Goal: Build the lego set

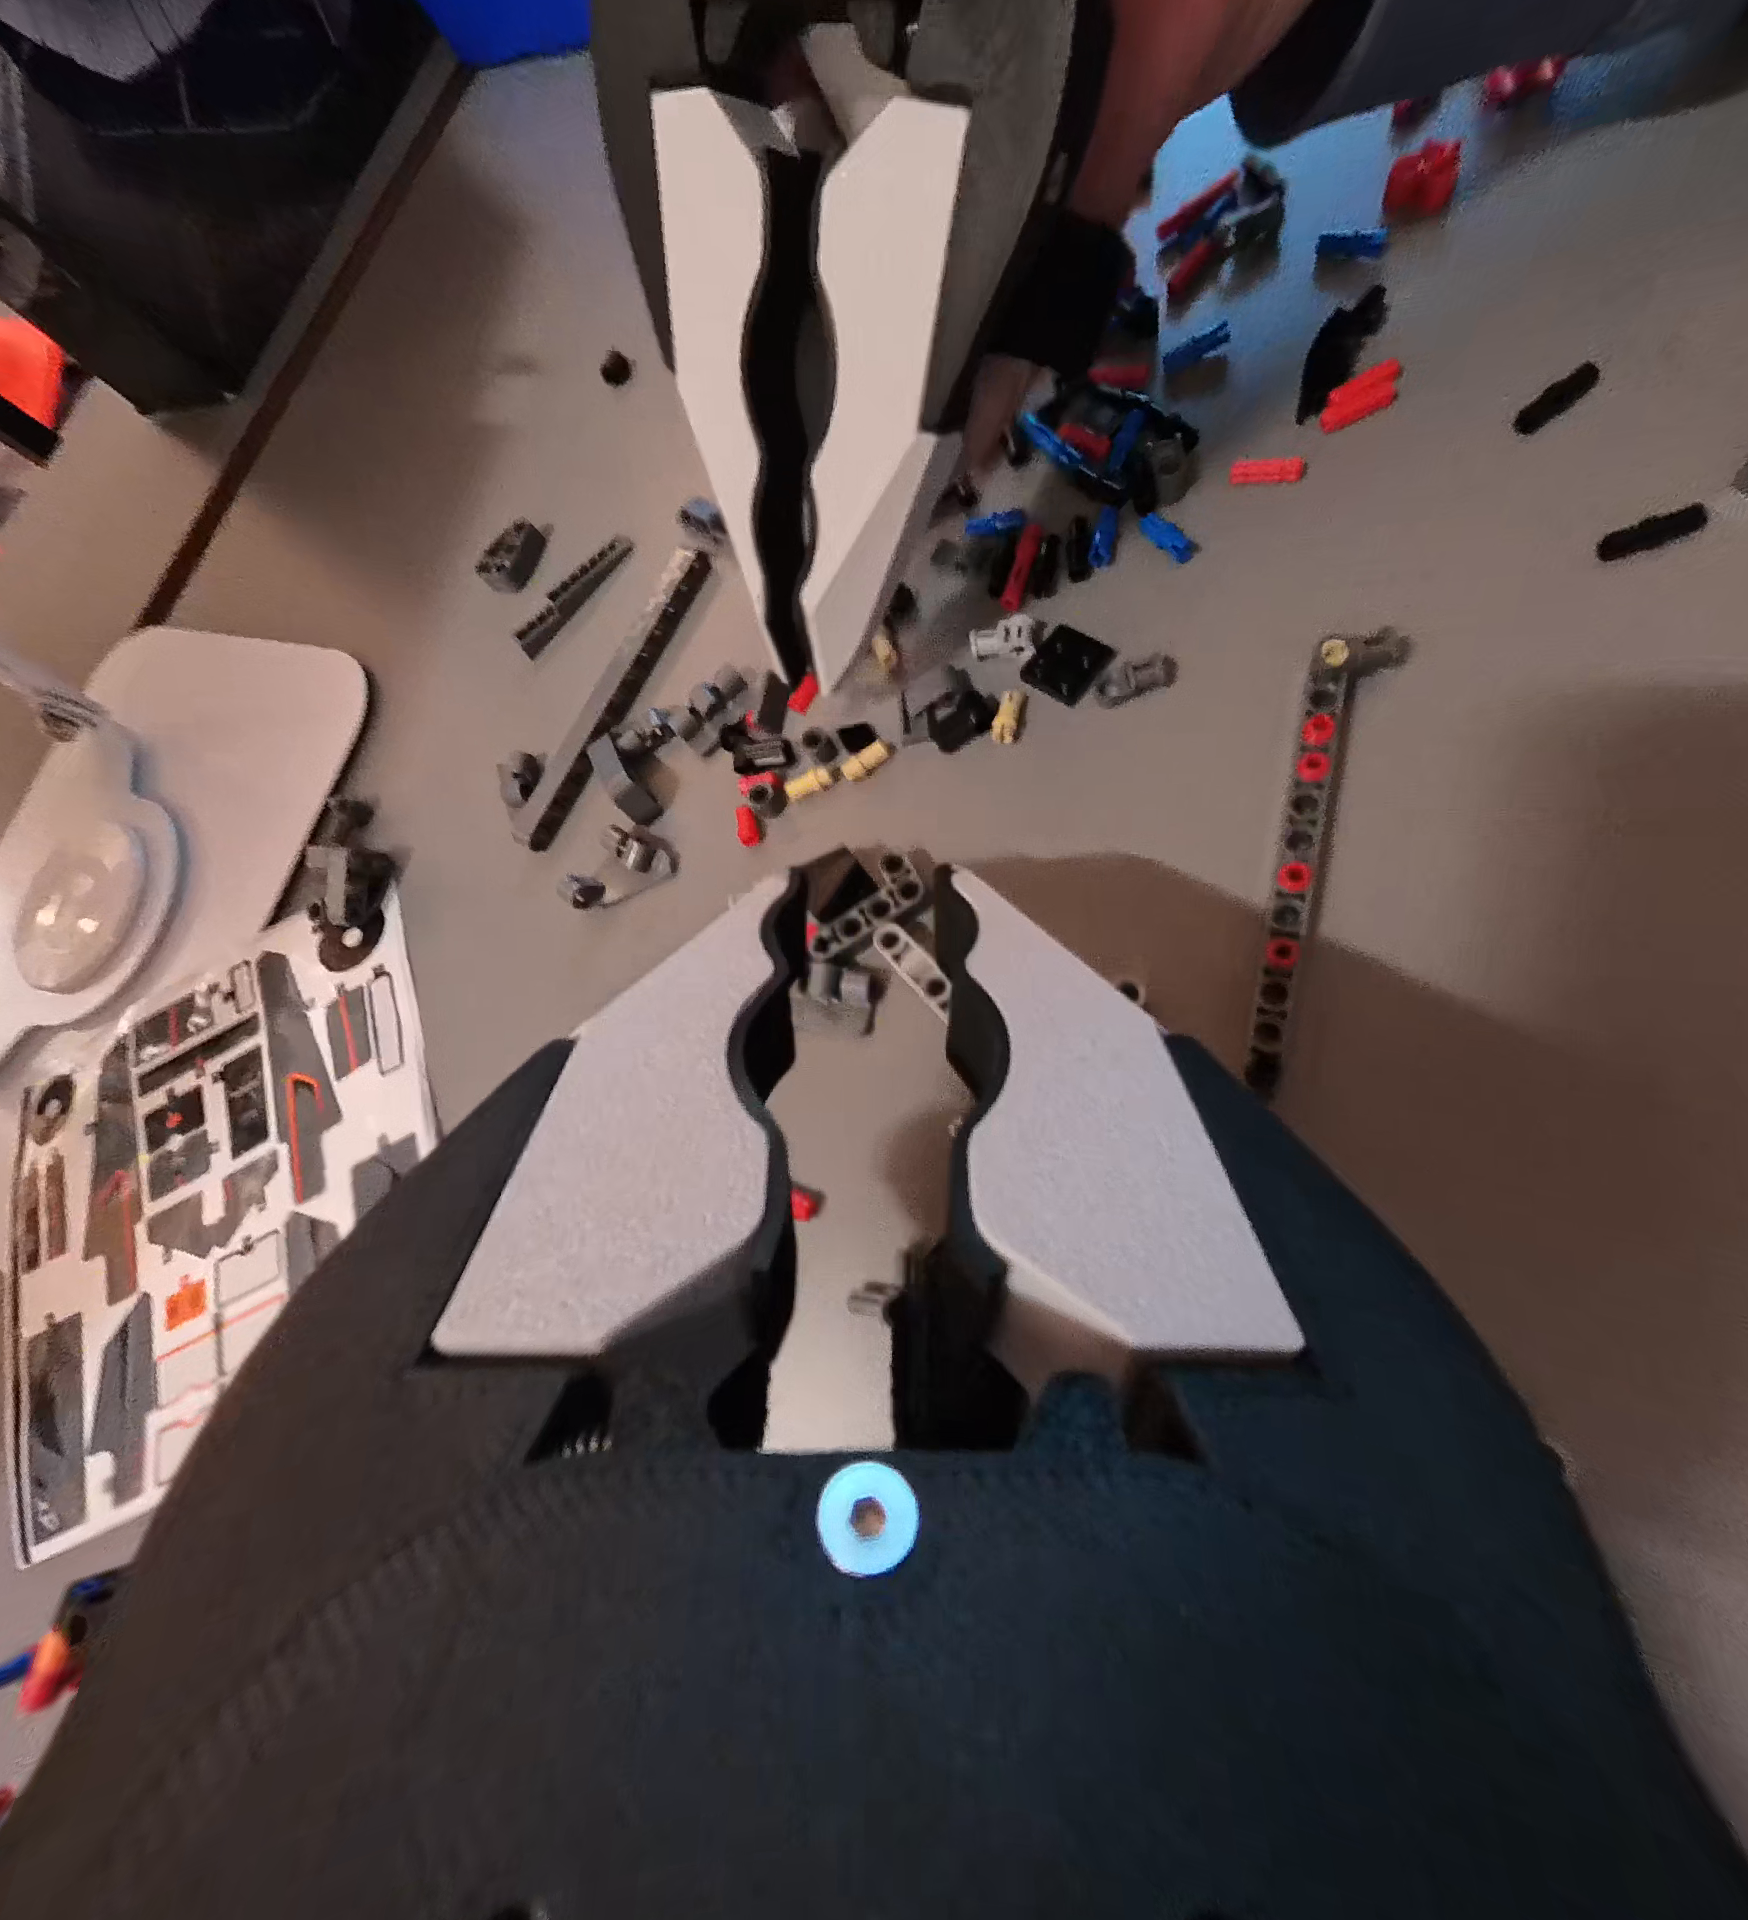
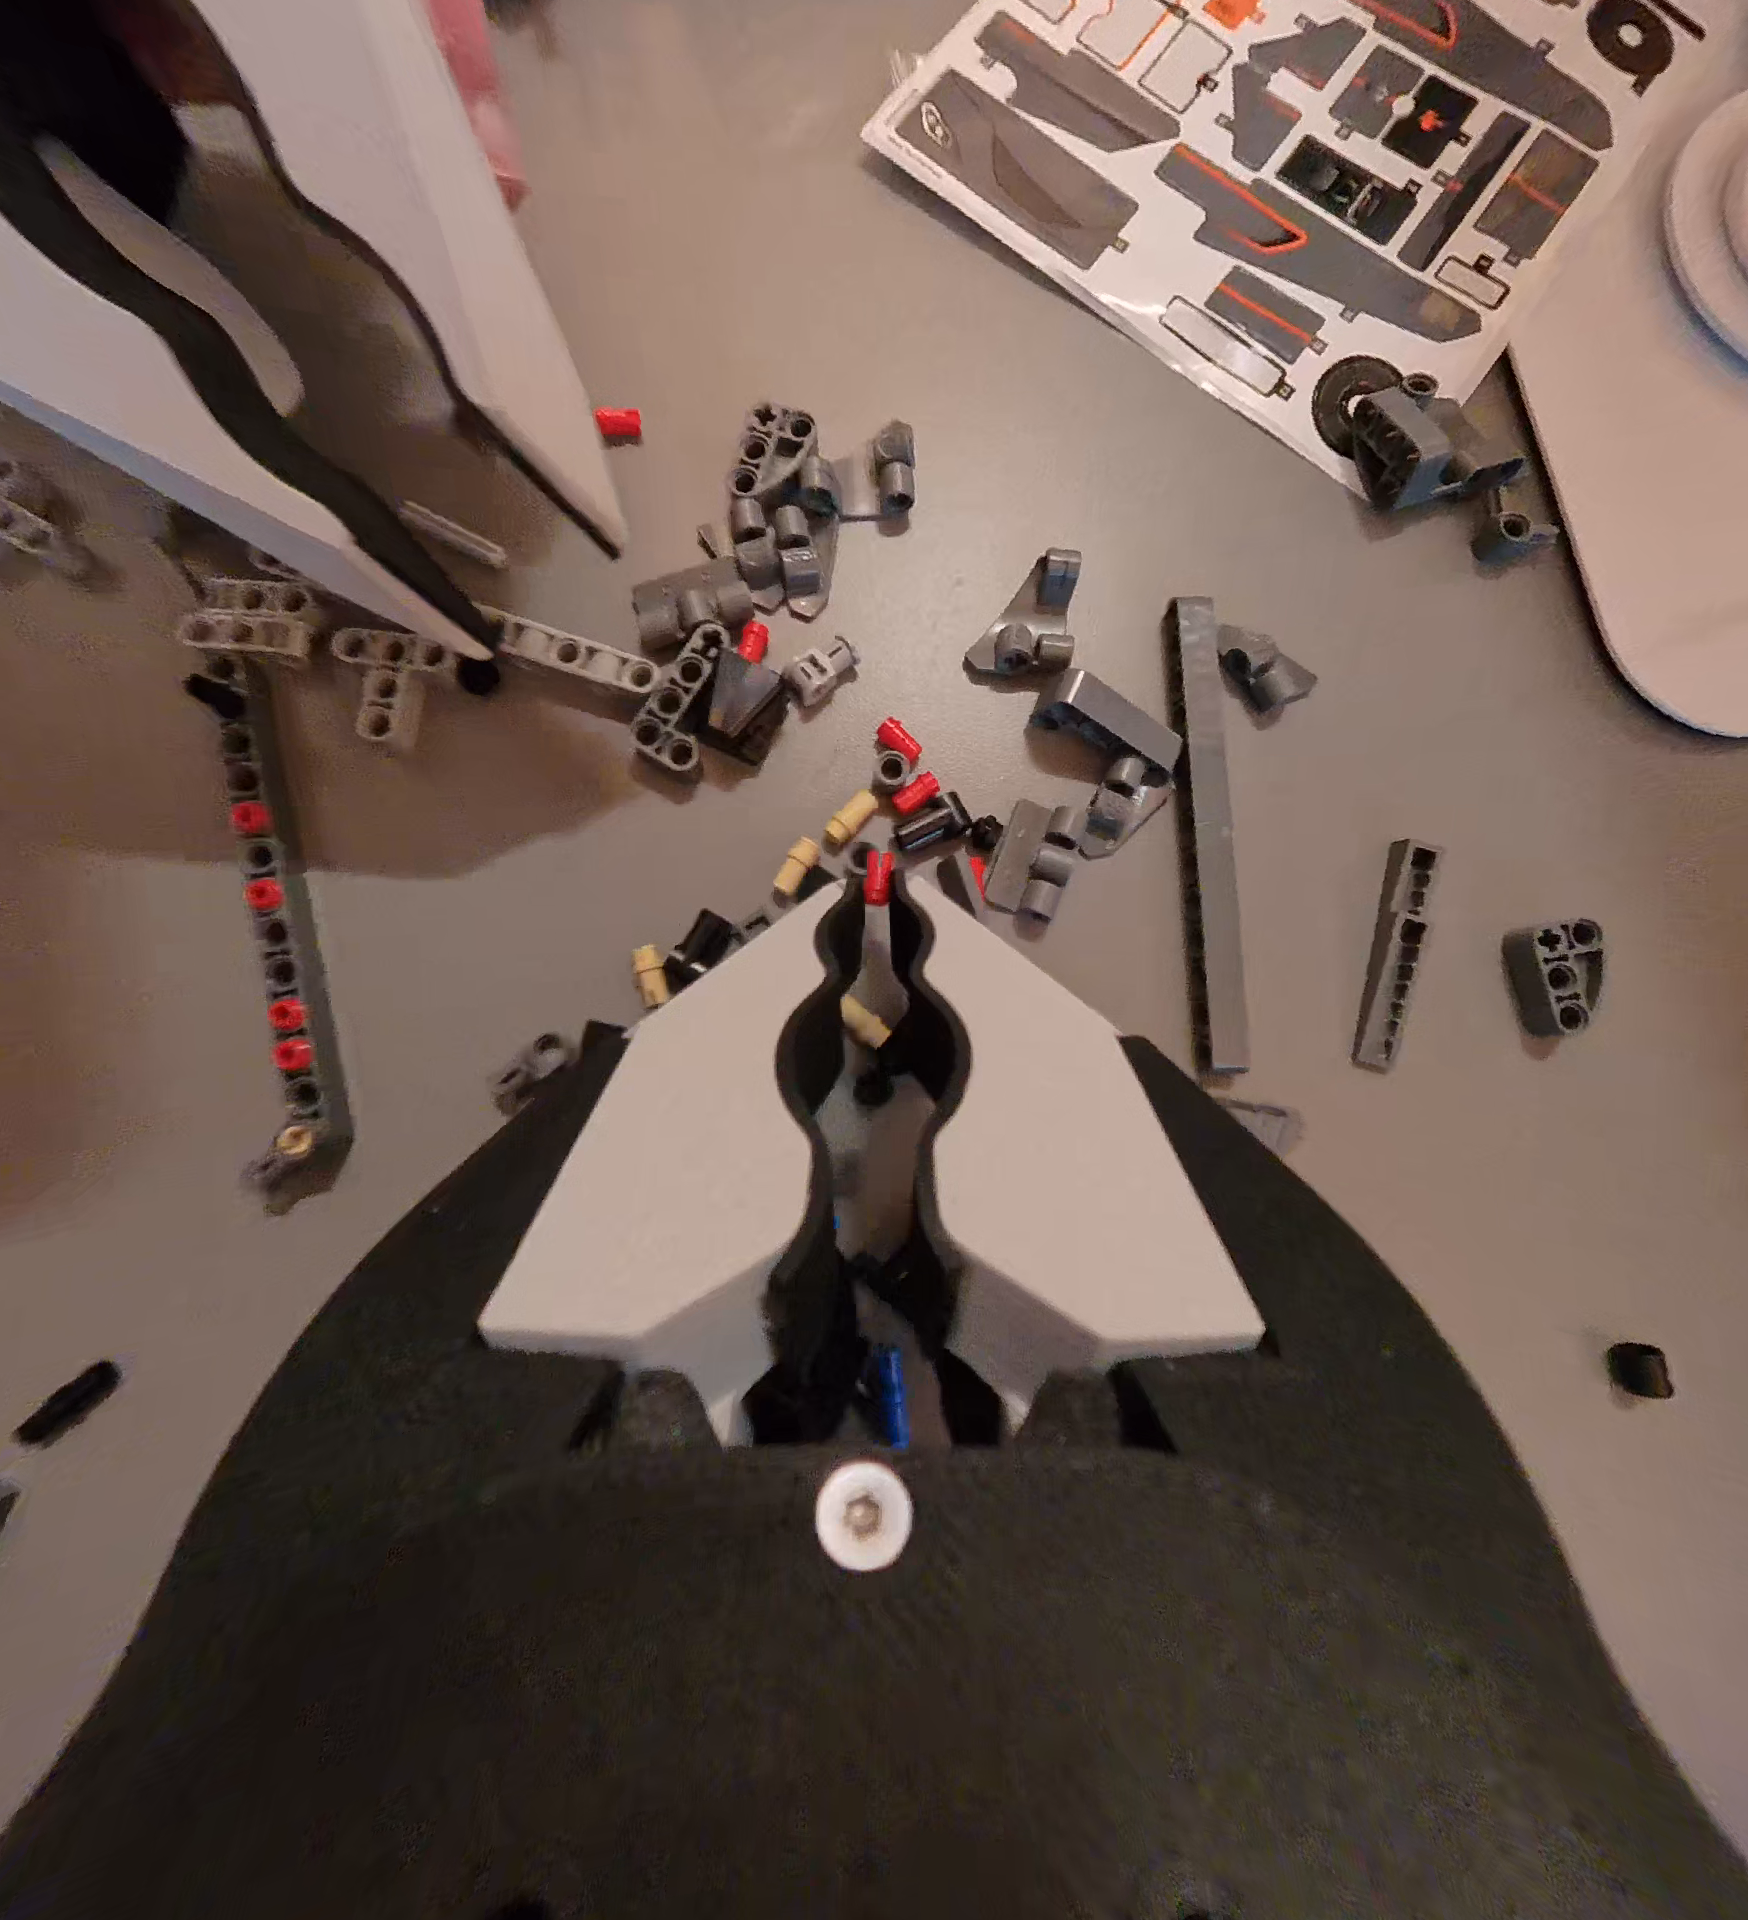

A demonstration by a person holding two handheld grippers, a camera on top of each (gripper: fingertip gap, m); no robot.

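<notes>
Right wrist view: the right gripper (image 2: 878,896) is closed on a small red pin (image 2: 878,875), which stands out from the fingertips toward 12 o'clock, its long axis roughly in line with the fingers. The pin's likely seat, the long grey beam (image 2: 278,935) already carrying several red pins, lies on the worktop (image 2: 1472,1195) at about 9 o'clock from this gripper, well apart, with its long axis running near 12 to 6 o'clock. The left gripper (image 2: 480,665) enters from 10 o'clock, its tips down among light grey liftarms just beside the beam's upper end; its fingers stand apart with nothing clamped between them. In the left wrist view the same beam (image 1: 1301,862) lies at 2 o'clock from the left gripper (image 1: 870,883), nearer to it than to the right gripper (image 1: 797,665). As a judgement, the held pin must travel sideways toward 9 o'clock and turn crosswise to the beam before insertion.
</notes>
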